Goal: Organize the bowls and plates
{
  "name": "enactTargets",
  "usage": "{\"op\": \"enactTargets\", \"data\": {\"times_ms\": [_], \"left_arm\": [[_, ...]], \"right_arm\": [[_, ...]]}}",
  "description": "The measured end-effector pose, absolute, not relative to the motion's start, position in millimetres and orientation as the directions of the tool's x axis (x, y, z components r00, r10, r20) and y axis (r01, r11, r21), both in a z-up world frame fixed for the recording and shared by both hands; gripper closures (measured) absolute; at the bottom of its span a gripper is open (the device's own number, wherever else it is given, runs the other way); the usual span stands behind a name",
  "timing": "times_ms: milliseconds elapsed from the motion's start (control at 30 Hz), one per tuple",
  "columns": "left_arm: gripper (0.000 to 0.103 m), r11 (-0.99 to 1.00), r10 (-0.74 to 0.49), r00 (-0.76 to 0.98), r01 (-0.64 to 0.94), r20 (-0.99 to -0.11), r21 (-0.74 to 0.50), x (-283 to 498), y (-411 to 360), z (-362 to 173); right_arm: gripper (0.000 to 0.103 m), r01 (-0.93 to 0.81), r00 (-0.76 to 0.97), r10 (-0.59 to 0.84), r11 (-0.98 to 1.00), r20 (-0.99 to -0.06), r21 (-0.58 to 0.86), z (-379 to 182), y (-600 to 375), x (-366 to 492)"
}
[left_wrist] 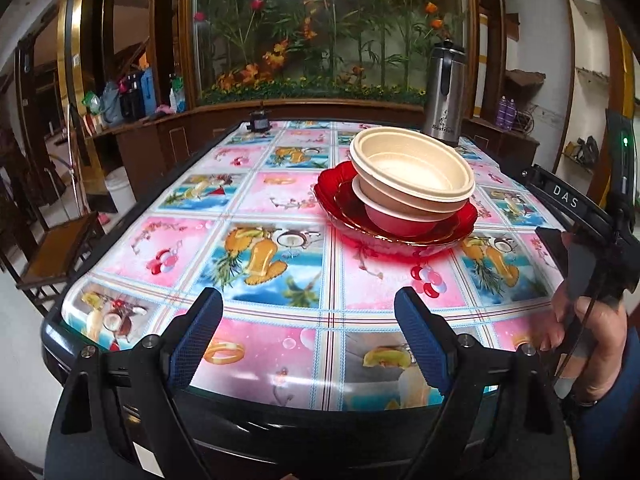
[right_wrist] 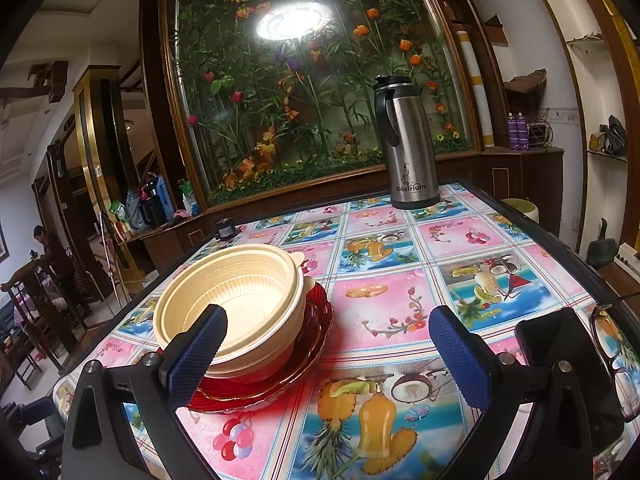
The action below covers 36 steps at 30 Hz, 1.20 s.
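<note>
One stack stands on the table [left_wrist: 276,196]: a red glass plate [left_wrist: 404,242] at the bottom, a red bowl with a white rim [left_wrist: 394,216] in it, and cream bowls [left_wrist: 416,168] nested on top, a little off-centre. My left gripper [left_wrist: 310,336] hovers open over the near table edge, well short of the stack, with nothing between its blue pads. In the right wrist view the cream bowls [right_wrist: 240,292] and red plate [right_wrist: 280,384] sit at the left. My right gripper [right_wrist: 328,356] is wide open and empty, its left finger in front of the bowls' rim.
A steel thermos flask [right_wrist: 408,144] stands at the table's far side. A pair of glasses [right_wrist: 612,352] and a dark object [right_wrist: 560,360] lie at the right edge. A small black item [left_wrist: 259,120] sits at the far edge. A wooden chair [left_wrist: 60,252] stands left.
</note>
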<state>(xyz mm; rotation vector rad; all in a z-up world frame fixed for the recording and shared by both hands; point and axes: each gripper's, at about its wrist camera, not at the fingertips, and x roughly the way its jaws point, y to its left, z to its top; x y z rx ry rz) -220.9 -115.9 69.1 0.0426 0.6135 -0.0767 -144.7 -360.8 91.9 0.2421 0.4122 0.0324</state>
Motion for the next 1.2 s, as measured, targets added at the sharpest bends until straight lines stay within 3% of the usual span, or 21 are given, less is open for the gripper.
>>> {"op": "enactTargets", "data": {"times_ms": [467, 900, 1200], "left_arm": [[0.015, 0.996, -0.052, 0.838, 0.083, -0.543, 0.033, -215, -124, 71], [0.014, 0.988, 0.082, 0.827, 0.005, -0.556, 0.154, -204, -131, 55], [0.014, 0.983, 0.106, 0.825, -0.001, -0.555, 0.185, -203, -135, 52]], "right_arm": [[0.001, -0.028, 0.928, 0.097, 0.981, -0.360, 0.192, 100, -349, -167], [0.001, -0.031, 0.920, 0.094, 0.985, -0.381, 0.170, 96, -343, -165], [0.001, -0.032, 0.917, 0.097, 0.985, -0.387, 0.171, 95, -339, -163]]}}
